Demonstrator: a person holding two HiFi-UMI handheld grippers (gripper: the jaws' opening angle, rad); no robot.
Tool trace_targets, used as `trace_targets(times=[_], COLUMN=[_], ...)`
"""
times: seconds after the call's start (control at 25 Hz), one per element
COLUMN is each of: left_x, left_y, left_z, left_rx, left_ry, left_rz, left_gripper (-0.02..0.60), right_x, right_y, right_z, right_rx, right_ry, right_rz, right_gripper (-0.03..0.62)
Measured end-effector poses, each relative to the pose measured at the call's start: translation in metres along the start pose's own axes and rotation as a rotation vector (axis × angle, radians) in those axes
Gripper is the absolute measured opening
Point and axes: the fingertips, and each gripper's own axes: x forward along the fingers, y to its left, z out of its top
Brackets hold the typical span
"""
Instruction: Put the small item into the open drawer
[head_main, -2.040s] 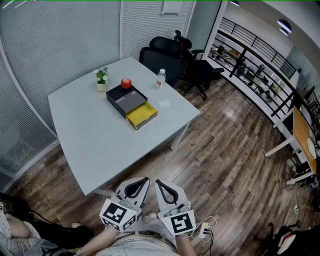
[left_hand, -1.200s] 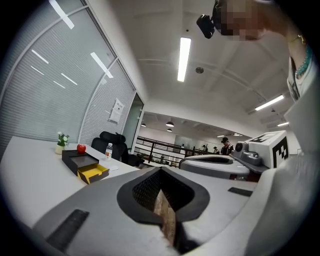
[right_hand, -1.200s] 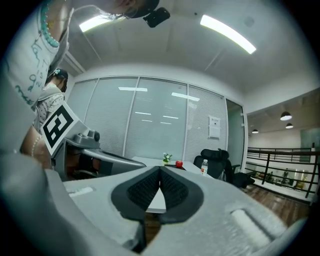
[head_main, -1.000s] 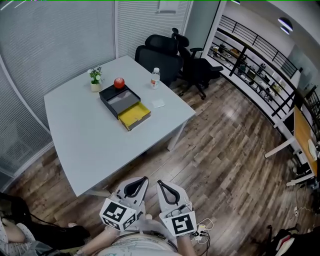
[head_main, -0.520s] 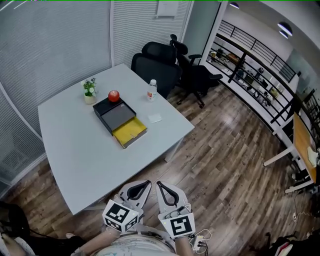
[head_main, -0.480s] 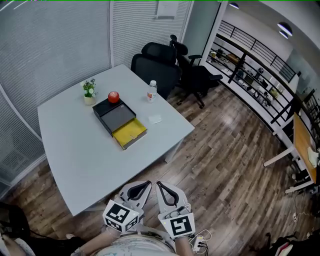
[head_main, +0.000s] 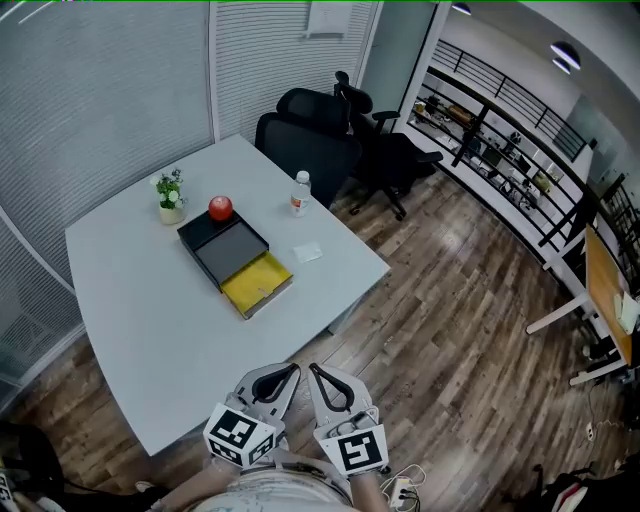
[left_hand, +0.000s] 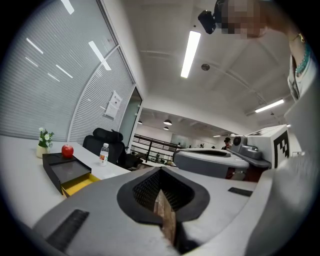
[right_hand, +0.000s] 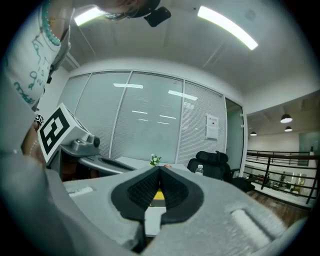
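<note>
Slatted glass walls (head_main: 100, 90) shut in the room at the left and behind the pale grey desk (head_main: 150, 320). The desk's left and far edges run close to those walls, while its near and right edges face open wood-plank floor (head_main: 440, 330).

Your head view lays the desk out from left to right:
- A small plant in a white pot (head_main: 170, 196) stands furthest left.
- A small red round item (head_main: 220, 208) rests on the back of the top of a flat black box (head_main: 215, 240).
- That box's yellow drawer (head_main: 257, 283) stands open toward you.
- A clear plastic water bottle (head_main: 299, 193) stands apart near the far edge.
- A thin white square piece (head_main: 307, 252) lies flat just right of the drawer.

Black office chairs (head_main: 320, 140) crowd the far right corner.

You hold both grippers low against your body, over the floor and well short of the desk's near edge, with their tips nearly meeting. Your left gripper (head_main: 290, 370) has its jaws clenched together on nothing, and so does your right gripper (head_main: 315, 370).

Only the gripper views show the ceiling strip lights. Your left gripper view sees the box side-on with the red item on top. Your right gripper view shows the plant, bottle and chair above the jaws, plus a sliver of yellow through their notch.

The white sheet (head_main: 325, 18) on the glass wall and the bottle's label are too small to read. The only clear print is the black-and-white square markers on the grippers' cubes.
</note>
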Motion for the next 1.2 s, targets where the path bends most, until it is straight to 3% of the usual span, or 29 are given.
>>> trace_targets(times=[0.56, 0.92, 1.2], left_x=[-0.006, -0.004, 0.022], left_y=[0.044, 0.068, 0.098], left_z=[0.002, 0.002, 0.011], left_rx=[-0.016, -0.037, -0.042], left_ry=[0.004, 0.002, -0.005], left_rz=[0.005, 0.057, 0.097], left_gripper=[-0.003, -0.003, -0.003], right_x=[0.048, 0.071, 0.107], right_y=[0.014, 0.018, -0.004], right_z=[-0.008, -0.011, -0.01], right_rx=[-0.034, -0.055, -0.06], right_ry=[0.031, 0.042, 0.027], right_rz=[0.047, 0.107, 0.145], right_gripper=[0.003, 0.003, 0.003])
